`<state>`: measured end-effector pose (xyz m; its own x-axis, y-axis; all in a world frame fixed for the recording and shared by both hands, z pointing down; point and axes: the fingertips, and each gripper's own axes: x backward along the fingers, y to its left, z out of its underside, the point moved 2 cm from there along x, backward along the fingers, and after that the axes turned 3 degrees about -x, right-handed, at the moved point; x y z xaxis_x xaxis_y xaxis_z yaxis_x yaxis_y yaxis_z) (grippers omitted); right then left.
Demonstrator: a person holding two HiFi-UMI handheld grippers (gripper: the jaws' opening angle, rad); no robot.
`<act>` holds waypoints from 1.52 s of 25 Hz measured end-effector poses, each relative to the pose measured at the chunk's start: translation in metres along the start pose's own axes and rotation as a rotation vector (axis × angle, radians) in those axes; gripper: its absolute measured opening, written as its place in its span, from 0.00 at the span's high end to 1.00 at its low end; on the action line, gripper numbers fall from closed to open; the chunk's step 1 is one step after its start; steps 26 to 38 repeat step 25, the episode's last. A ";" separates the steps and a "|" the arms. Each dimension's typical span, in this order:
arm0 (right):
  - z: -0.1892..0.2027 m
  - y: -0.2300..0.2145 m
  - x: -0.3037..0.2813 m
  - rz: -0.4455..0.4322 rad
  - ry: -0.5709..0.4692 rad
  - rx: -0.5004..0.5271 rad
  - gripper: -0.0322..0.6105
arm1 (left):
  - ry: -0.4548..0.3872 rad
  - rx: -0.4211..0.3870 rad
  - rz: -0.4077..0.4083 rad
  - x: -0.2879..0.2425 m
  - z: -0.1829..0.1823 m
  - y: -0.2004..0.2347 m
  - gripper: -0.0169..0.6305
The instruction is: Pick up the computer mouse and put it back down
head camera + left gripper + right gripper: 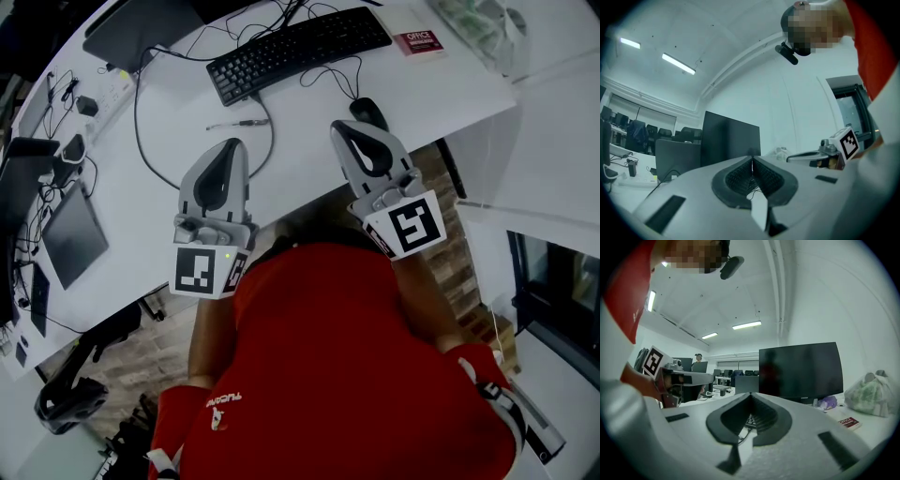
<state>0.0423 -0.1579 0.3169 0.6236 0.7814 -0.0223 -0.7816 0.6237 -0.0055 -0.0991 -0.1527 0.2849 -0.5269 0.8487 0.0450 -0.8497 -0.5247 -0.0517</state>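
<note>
Your red shirt (328,356) is nearest. Just past it, your right tool (341,129) is clenched with nothing in it. Your left tool (235,143) is clenched and empty too. The black mouse (369,112) lies on the white counter (431,94), just beyond the right tool's tip. The keyboard (298,52) sits farther off, to the left.

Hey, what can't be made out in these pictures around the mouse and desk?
Mouse: head view, near end hidden behind the right tool; right gripper view shows none of it.
Red book: head view, small print too small.
Bag: head view, cut off by top edge.
</note>
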 end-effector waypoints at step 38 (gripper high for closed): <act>-0.002 0.002 0.004 0.023 0.000 0.009 0.95 | -0.004 0.006 0.013 0.004 0.001 -0.001 0.96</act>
